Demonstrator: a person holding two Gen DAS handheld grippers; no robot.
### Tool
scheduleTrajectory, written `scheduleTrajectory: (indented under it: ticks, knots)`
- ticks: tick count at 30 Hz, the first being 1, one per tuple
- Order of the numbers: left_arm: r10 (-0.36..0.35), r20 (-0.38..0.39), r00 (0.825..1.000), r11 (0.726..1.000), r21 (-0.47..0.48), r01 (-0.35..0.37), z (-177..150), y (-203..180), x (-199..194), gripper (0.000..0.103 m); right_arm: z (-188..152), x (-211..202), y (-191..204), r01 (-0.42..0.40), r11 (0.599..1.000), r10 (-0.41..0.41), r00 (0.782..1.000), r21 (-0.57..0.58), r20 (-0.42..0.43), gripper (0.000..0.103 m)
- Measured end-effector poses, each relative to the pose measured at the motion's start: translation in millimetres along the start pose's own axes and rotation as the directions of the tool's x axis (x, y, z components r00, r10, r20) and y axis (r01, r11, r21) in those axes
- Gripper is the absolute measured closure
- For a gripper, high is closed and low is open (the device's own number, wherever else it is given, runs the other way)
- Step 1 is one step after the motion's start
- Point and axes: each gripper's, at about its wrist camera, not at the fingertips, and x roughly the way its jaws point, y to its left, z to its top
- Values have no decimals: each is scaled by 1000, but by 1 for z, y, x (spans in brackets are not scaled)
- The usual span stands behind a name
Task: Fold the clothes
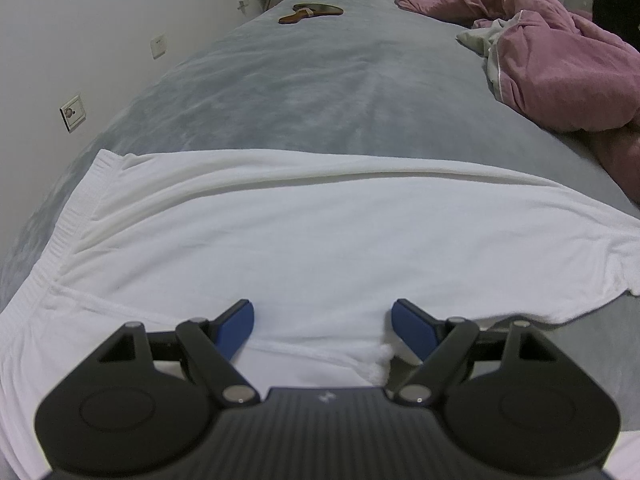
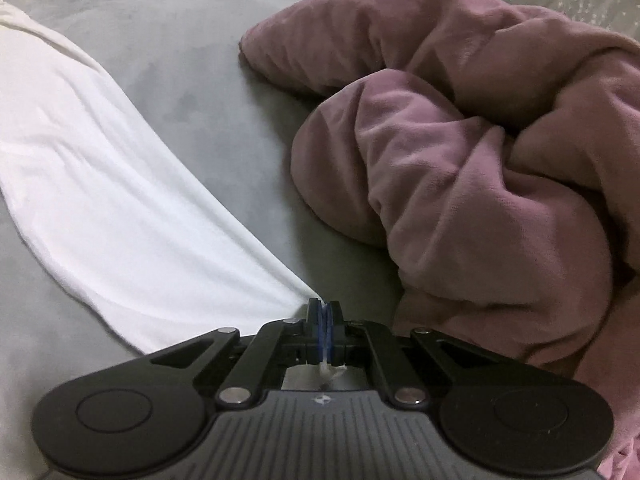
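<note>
right wrist: white garment [image 2: 120, 200] corner pinched in tool [image 2: 323, 312]

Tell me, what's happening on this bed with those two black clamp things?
A person is folding a white garment spread on a grey bed, holding a gripper in each hand. The right gripper is shut on a corner of the cloth. The left gripper is above the garment with its jaws wide open and nothing held. A bunched pink blanket lies beside the garment, and a brown object sits at the far end of the bed. No fold shows yet.
</note>
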Motion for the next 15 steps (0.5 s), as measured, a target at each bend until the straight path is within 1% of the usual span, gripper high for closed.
scheduleTrajectory:
  ticks: [1, 2, 4, 5, 6, 8, 11, 12, 14, 15]
  knots:
    - [0, -1, 1000, 1000, 1, 0, 0, 0, 0, 23, -1, -1, 1, 8, 1000, -8, 1000, 3, -2, 99]
    - [-1, -1, 1000, 1000, 0, 1, 0, 0, 0, 23, -1, -4, 0, 19, 1000, -19, 1000, 18, 2, 96]
    - [-5, -1, 1000, 1000, -4, 5, 0, 1, -1, 23, -3, -14, -6, 33, 994, -34, 999, 102, 8, 77]
    - [-8, 0, 1000, 1000, -6, 8, 0, 1, -1, 23, -6, -19, -10, 36, 987, -38, 999, 156, 9, 72]
    - [-11, 0, 1000, 1000, -8, 11, 0, 1, -1, 23, -10, -24, -15, 31, 976, -33, 999, 215, 6, 70]
    - [-14, 1, 1000, 1000, -11, 14, 0, 1, -2, 23, -22, -35, -23, 2, 943, 0, 1000, 334, -8, 70]
    - [-15, 1, 1000, 1000, -11, 15, 0, 1, -2, 23, -43, -43, -29, -41, 884, 65, 997, 466, -35, 70]
    - [-15, 0, 1000, 1000, -11, 15, 0, 1, -2, 23, -51, -45, -32, -54, 855, 88, 995, 516, -43, 70]
    - [-15, -1, 1000, 1000, -13, 15, 0, 1, -2, 23, -66, -49, -39, -84, 777, 133, 991, 624, -32, 69]
    - [-15, -1, 1000, 1000, -14, 15, 1, 1, -2, 23, -75, -52, -42, -108, 725, 158, 987, 680, -12, 68]
